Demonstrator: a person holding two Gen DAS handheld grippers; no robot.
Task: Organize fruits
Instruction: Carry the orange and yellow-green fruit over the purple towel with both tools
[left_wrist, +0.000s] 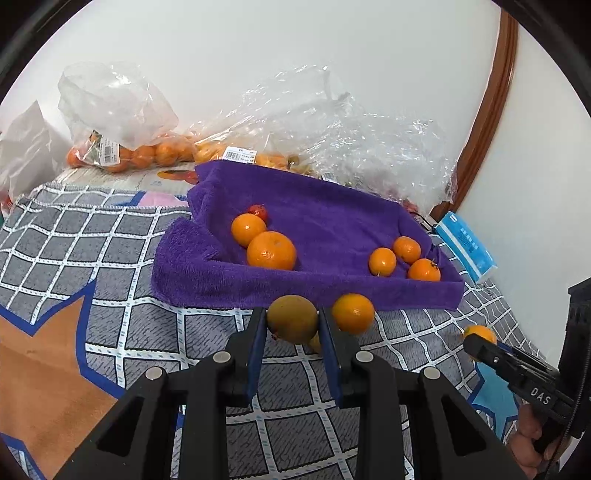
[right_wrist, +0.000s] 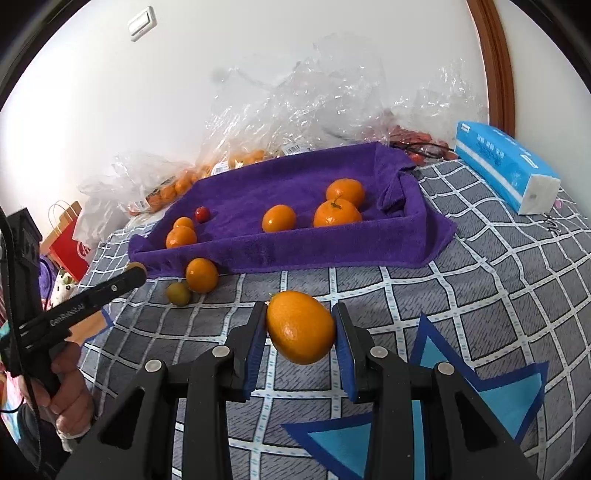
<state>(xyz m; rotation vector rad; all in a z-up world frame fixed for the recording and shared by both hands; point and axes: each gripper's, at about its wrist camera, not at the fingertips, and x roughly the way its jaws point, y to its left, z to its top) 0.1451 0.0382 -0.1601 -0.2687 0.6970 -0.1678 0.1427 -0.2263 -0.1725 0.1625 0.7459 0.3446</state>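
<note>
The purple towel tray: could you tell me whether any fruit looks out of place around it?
Yes: one orange citrus fruit and a small greenish-yellow fruit lie on the grey checked cloth just outside the purple towel-lined tray, not in it.

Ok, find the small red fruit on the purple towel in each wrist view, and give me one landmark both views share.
Left wrist view: the small red fruit lies left of centre on the purple towel, just behind two oranges.
Right wrist view: the small red fruit lies toward the towel's left end, just right of two oranges.
Shared landmark: the blue tissue pack, right of the towel.
</note>
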